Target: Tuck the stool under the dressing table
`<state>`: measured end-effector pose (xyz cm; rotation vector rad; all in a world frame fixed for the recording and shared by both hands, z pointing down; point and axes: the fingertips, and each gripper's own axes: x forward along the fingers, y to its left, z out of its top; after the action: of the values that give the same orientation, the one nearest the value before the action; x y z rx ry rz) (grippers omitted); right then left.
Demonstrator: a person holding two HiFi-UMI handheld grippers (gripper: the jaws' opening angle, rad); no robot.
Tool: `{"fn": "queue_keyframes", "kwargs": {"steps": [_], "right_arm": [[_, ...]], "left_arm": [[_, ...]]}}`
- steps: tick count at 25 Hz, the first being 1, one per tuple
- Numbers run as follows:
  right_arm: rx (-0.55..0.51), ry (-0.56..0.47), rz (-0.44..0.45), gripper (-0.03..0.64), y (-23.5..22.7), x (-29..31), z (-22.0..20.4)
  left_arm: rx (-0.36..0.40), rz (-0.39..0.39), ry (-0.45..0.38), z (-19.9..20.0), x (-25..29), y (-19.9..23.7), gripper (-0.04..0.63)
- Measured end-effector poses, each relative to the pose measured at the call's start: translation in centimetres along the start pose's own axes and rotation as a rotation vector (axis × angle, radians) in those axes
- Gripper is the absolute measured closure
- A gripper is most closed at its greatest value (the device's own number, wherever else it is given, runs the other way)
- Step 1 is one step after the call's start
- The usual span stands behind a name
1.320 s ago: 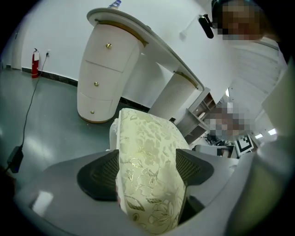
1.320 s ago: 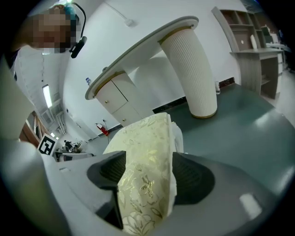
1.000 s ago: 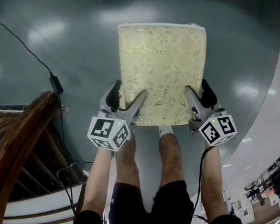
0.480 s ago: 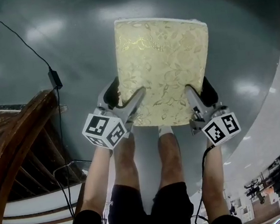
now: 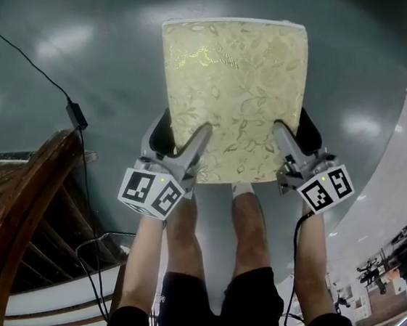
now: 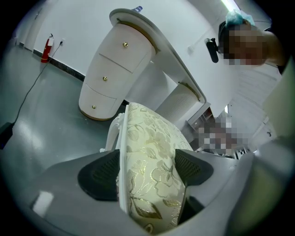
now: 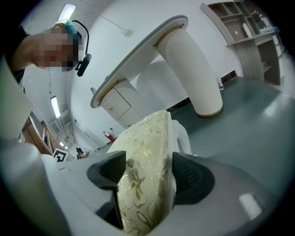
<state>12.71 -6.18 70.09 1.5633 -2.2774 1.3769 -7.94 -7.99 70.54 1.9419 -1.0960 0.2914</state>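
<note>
The stool (image 5: 238, 96) has a cream cushion with a gold leaf pattern and a white frame; it hangs above the grey floor in front of the person's legs. My left gripper (image 5: 179, 145) is shut on the near left edge of the stool's seat (image 6: 147, 170), cushion and white rim squeezed between the pads. At the near right corner my right gripper (image 5: 293, 137) is shut on the stool's seat (image 7: 147, 175) likewise. The white dressing table (image 6: 138, 55) stands ahead, with a drawer pedestal (image 6: 113, 71) and a ribbed column (image 7: 193, 76).
A dark wooden chair (image 5: 26, 208) stands at the left, with a black cable (image 5: 48, 81) and plug running across the floor beside it. A red extinguisher (image 6: 45, 48) stands by the far wall. Shelves (image 7: 249, 32) stand at the right.
The stool has been carried a little forward, away from the person's legs, with both grippers still clamped on its near edge.
</note>
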Motion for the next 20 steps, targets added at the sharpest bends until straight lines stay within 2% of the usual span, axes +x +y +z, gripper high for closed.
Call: {"fn": "queue_keyframes", "kwargs": {"steps": [14,20], "right_arm": [[0.017,-0.019,-0.003,0.31,-0.26,0.09,-0.05],[0.092,-0.036,0.017,0.321,-0.56,-0.39,-0.11]], "left_arm": [[0.007,0.001,-0.009,-0.02,0.16,0.1,0.206],[-0.005,-0.002,0.019,0.05,0.1,0.12,0.209]]}}
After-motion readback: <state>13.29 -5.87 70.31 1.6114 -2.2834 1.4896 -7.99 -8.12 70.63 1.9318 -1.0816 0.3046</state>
